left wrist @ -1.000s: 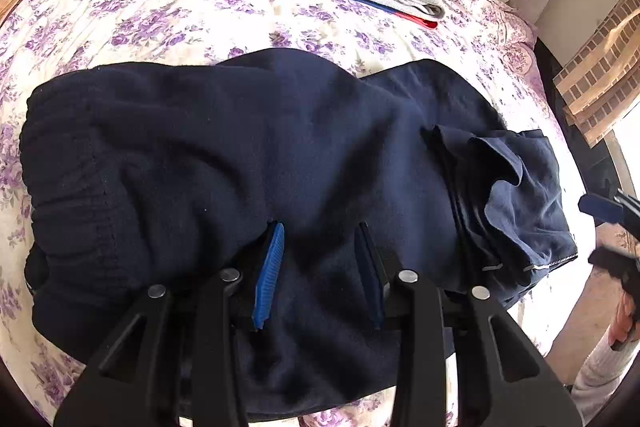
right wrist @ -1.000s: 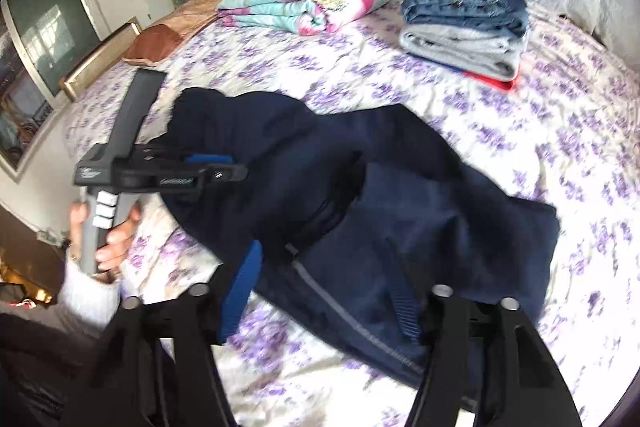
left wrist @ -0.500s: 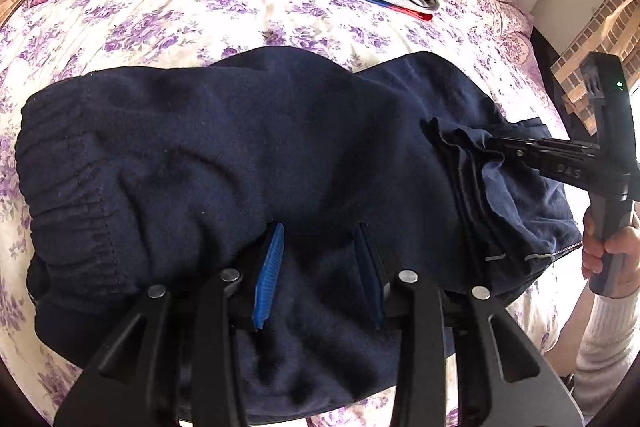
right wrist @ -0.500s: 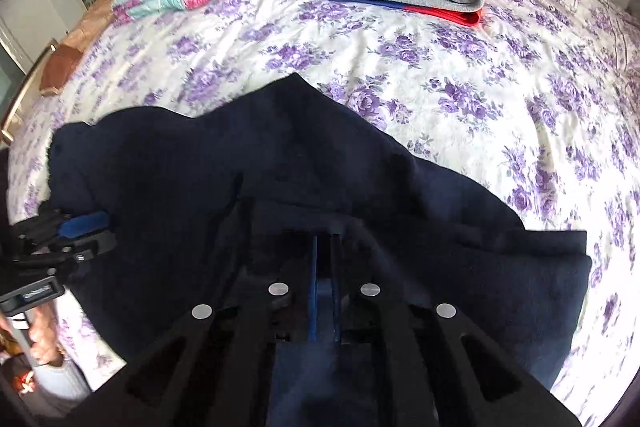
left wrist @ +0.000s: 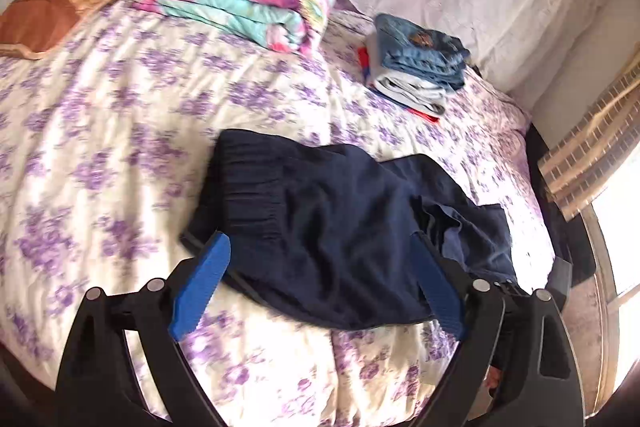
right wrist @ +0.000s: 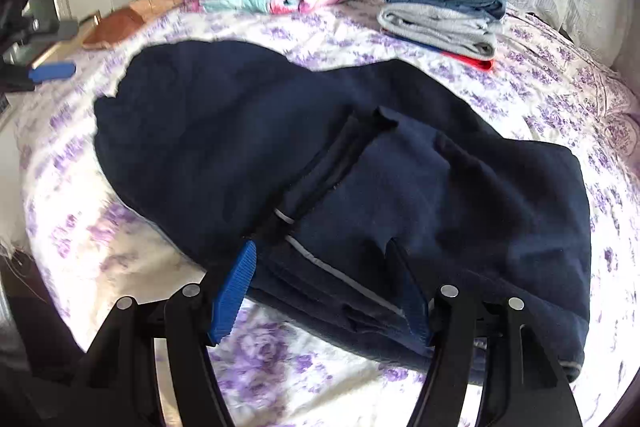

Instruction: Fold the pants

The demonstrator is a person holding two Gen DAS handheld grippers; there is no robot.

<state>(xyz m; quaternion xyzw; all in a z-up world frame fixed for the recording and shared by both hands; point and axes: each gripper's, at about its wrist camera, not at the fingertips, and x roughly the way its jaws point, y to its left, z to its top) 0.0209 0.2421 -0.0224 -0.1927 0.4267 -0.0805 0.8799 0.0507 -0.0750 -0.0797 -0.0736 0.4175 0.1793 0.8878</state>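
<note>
Left wrist view: your left gripper (left wrist: 320, 279) had just sprung wide, holding nothing, its blue pads above the near edge of the navy pants (left wrist: 340, 227). The pants lay folded on the floral bedspread (left wrist: 100, 147), a stack of clothes (left wrist: 416, 67) behind.

Right wrist view: your right gripper (right wrist: 324, 291) had also just opened, pads either side of the pants' (right wrist: 320, 167) grey-striped hem, not pressing it. Your left gripper's (right wrist: 52, 71) pad showed at far left.

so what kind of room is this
Most likely a bedroom: the navy pants lie on a bed with a purple-flowered sheet, a folded floral blanket and a stack of folded clothes behind.
</note>
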